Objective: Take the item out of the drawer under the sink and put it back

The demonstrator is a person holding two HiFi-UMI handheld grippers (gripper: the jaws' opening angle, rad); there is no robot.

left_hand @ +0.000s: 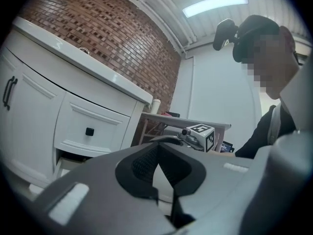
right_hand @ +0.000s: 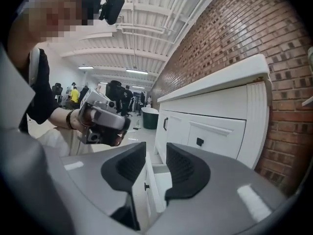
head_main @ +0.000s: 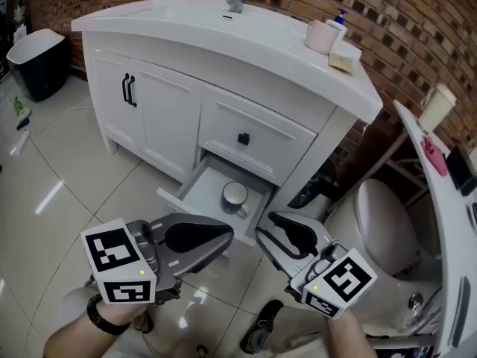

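White mug [head_main: 235, 195] sits in the open drawer [head_main: 192, 194]; your left gripper [head_main: 226, 238] and right gripper [head_main: 262, 236] both have the jaws closed, empty.

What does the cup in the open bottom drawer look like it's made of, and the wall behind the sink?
The cup looks like glazed ceramic or enamel: white, smooth inside, with a darker rim; the view is too small to rule out metal. The wall looks like bare red-brown brick, matt, with pale mortar lines between courses.
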